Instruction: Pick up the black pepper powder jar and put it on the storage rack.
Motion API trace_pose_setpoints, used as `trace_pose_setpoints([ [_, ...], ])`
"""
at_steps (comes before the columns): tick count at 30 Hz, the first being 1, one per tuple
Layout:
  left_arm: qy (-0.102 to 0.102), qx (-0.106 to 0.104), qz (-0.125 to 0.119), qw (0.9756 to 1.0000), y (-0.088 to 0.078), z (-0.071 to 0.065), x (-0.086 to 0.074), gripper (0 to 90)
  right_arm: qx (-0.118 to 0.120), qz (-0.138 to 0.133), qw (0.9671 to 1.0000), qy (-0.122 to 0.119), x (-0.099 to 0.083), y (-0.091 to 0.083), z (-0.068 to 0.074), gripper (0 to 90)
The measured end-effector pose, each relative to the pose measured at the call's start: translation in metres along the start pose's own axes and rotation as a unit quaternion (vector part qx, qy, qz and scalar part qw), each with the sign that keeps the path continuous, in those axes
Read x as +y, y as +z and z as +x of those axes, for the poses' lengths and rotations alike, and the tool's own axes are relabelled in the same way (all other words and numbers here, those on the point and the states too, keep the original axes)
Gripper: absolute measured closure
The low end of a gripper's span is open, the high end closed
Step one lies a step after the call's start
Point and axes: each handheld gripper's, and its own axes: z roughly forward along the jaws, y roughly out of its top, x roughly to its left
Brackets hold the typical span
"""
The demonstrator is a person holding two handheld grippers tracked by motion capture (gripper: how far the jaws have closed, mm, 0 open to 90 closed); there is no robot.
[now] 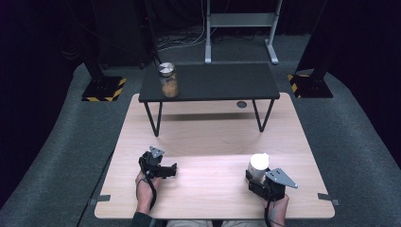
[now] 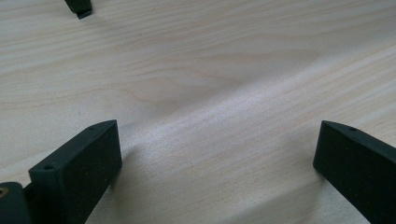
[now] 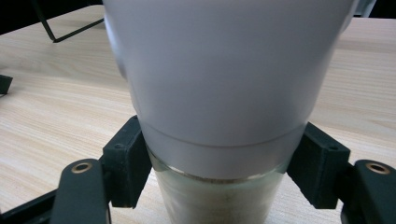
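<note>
In the high view, one white-capped jar (image 1: 258,164) is standing upright on the desk (image 1: 213,137), near its front right, with its long axis vertical. The right gripper (image 1: 259,176) is closing its jaws around it. The left gripper (image 1: 174,169) is lying at the front left. A second jar (image 1: 168,80), with a metal lid and brown filling, is standing on one black shelf (image 1: 222,81).

In the left gripper view, the jaws are standing wide apart and holding nothing.

In the right gripper view, the jaws are pressing the jar at the rim of its cap (image 3: 224,79); pale powder is showing in the glass (image 3: 219,200).
</note>
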Motion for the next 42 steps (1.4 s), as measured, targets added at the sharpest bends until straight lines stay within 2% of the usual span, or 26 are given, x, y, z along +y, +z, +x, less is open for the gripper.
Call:
trace_pose_setpoints([
  [17, 0.000, 0.000, 0.000, 1.0000, 0.000, 0.000, 0.000, 0.3, 0.007, -0.001, 0.9999, 0.009, -0.001, -0.003, -0.004, 29.1],
  [42, 0.000, -0.001, 0.000, 1.0000, 0.000, 0.000, 0.000, 0.3, -0.007, -0.008, 0.9999, 0.008, 0.005, -0.019, -0.010, 29.1],
])
